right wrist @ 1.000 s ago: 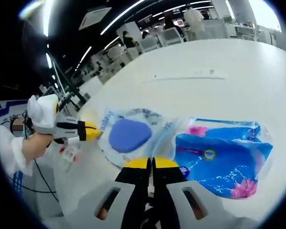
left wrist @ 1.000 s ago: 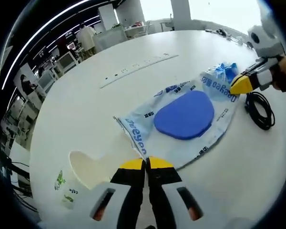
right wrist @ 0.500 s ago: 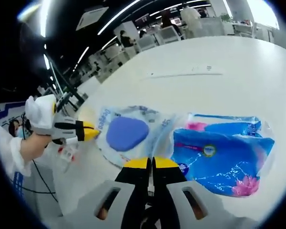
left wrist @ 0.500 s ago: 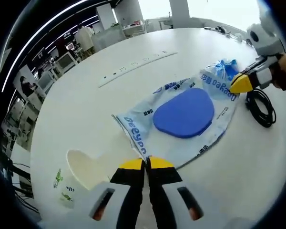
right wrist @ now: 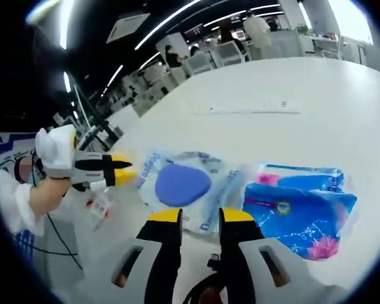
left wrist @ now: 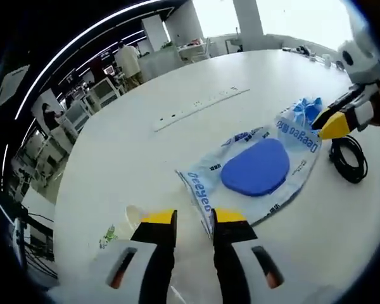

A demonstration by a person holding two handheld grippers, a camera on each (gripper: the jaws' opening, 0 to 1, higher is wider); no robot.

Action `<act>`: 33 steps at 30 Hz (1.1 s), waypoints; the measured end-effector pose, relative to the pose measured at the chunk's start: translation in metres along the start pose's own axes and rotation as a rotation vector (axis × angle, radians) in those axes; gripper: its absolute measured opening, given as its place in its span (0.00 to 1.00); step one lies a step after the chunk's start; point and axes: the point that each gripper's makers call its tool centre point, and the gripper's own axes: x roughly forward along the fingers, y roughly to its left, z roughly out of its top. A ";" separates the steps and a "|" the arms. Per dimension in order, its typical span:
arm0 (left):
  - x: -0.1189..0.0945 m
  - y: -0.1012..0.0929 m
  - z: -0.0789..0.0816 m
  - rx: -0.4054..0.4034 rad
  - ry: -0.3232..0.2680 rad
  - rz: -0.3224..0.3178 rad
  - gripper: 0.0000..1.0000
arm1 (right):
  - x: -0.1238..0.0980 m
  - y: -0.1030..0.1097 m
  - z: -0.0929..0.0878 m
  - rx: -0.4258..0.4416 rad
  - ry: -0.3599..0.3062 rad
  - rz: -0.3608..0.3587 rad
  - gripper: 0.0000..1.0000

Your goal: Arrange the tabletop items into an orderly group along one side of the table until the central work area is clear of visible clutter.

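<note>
Bright, even light from ceiling strip lamps (right wrist: pixel 171 19) above my white table (left wrist: pixel 133 152); the window end beyond it blows out to white. Shadows on the table are faint and soft. Fisheye bends the table edge hard. Background desks past the table are slightly soft; the centre is sharp.

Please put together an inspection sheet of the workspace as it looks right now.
Surface: white table, with a long power strip set into it.
Job's things: clear printed bag lying flat, a blue pad inside; blue tissue pack beside it.
Clutter: small cream dish and a green-printed wrapper near the table edge.
Grippers: left gripper open, at the bag's near edge; right gripper open, empty.
Cables: black coiled cable beside the bag.
Surroundings: open office with desks, chairs, people standing in the background.
</note>
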 end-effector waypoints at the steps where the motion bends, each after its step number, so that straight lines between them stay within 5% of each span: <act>1: -0.004 0.001 0.001 -0.012 -0.007 0.003 0.26 | -0.004 0.004 -0.001 -0.009 0.001 0.005 0.26; 10: -0.047 0.012 0.005 -0.126 -0.092 0.060 0.50 | -0.035 0.022 -0.014 -0.012 0.009 0.034 0.56; 15: -0.066 0.019 -0.004 -0.168 -0.103 0.089 0.71 | -0.052 0.028 -0.018 -0.005 -0.001 0.048 0.57; 20: -0.076 0.021 -0.006 -0.171 -0.113 0.104 0.78 | -0.063 0.027 -0.024 0.015 -0.009 0.042 0.56; 33: -0.092 0.020 -0.015 -0.176 -0.108 0.118 0.79 | -0.077 0.028 -0.035 0.043 -0.019 0.035 0.53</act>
